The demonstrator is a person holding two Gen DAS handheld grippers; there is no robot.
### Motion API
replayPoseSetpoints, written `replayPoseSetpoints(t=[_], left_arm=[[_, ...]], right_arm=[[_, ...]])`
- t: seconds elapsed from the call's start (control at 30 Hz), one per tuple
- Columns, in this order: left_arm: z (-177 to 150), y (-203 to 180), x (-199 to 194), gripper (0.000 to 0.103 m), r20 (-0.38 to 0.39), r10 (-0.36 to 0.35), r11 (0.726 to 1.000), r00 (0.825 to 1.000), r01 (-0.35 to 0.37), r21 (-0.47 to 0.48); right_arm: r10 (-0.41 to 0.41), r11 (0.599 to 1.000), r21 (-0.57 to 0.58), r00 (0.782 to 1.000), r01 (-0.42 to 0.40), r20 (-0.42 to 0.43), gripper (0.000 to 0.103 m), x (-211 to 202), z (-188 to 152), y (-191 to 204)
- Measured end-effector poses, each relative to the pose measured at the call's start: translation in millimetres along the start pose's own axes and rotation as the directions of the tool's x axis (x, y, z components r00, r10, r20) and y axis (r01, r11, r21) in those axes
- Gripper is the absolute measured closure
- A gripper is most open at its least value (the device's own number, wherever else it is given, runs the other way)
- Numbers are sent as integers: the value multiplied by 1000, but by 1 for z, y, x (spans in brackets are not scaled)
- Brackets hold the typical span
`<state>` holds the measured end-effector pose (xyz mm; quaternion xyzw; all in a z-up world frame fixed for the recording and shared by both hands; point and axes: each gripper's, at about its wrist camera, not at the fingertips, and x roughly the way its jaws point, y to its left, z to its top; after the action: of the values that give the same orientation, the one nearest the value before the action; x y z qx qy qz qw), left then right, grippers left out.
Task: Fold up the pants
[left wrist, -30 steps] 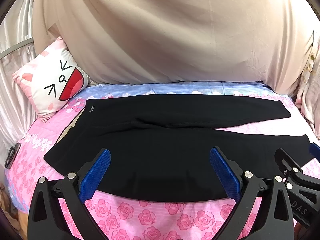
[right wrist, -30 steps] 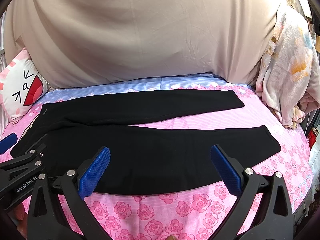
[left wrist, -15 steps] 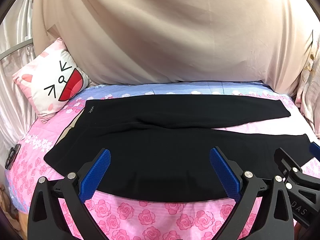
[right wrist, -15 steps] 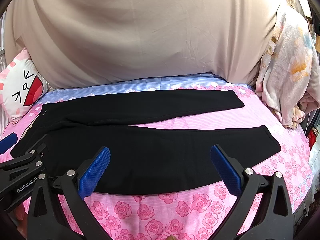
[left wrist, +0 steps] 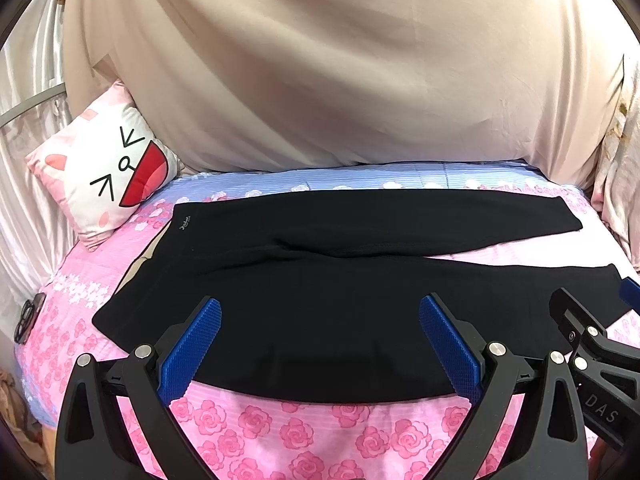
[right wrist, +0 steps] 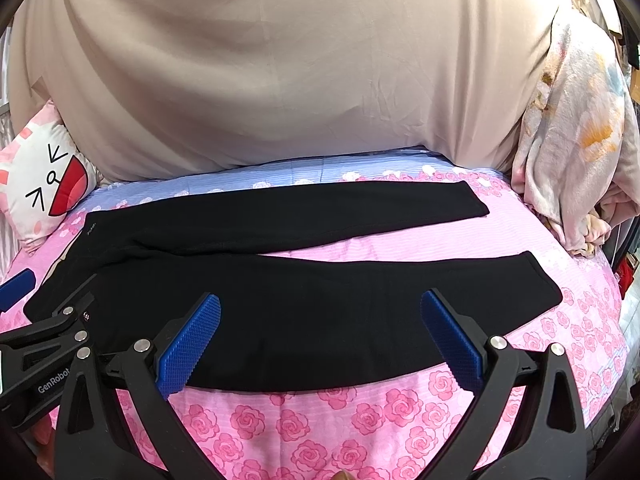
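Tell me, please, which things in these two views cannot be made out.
- Left view: the near hem of the pants is partly hidden behind the left gripper fingers.
- Left view: the waistband logo is too small to read.
- Left view: the dark item at the bed's left edge is too small and distorted to identify.
- Right view: the right gripper likewise covers the hem; the pillow is cut off by the frame's edge.

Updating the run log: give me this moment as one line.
stage: pre-fold | pants: flat on bed, legs apart | left gripper: open, empty | right gripper: open, empty
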<state>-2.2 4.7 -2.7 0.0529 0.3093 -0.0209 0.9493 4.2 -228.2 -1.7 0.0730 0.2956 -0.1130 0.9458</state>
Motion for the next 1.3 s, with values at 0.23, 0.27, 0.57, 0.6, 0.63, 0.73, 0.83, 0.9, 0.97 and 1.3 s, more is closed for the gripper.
replayPoseSetpoints(t=[0.23, 0.27, 0.57, 0.6, 0.63, 0.73, 0.83, 0.9, 0.97, 1.3], left_arm=[[1, 5, 3, 5, -4, 17, 1000, 1000, -17, -13], [2, 5, 4, 5, -6, 19, 1000, 1000, -19, -12], [5, 3, 18, 5, -28, -5, 1000, 1000, 5, -12], [7, 4, 22, 5, -31, -12, 1000, 999, 11, -12], [8, 5, 25, 5, -33, -16, 1000, 999, 16, -11], [16, 13, 41, 5, -39, -22, 1000, 999, 21, -22], [29, 29, 62, 5, -39, -22, 998, 999, 20, -60], [39, 43, 80, 6, -50, 9, 996, 999, -13, -88], [47, 54, 96, 5, -68, 33, 993, 997, -40, -107], [64, 69, 144, 5, -75, 56, 988, 996, -66, -139]], right_arm=[[7, 1000, -10, 1000, -7, 0, 5, 4, 3, 4], [7, 1000, -11, 1000, -7, -1, 5, 4, 3, 4], [1, 1000, -17, 1000, -1, -17, 5, 19, 7, 4], [4, 1000, -20, 1000, -4, -20, 5, 24, 9, 1], [8, 1000, -18, 1000, -8, -26, 5, 30, 11, -5], [35, 998, 45, 998, -33, -52, 5, 60, 25, -46], [45, 992, 118, 999, -42, -22, 5, 108, 53, -122], [50, 989, 143, 998, -45, -33, 5, 141, 72, -166], [49, 981, 190, 997, -39, -52, 5, 180, 93, -216], [83, 987, 152, 983, -58, -162, 5, 318, 154, -318]])
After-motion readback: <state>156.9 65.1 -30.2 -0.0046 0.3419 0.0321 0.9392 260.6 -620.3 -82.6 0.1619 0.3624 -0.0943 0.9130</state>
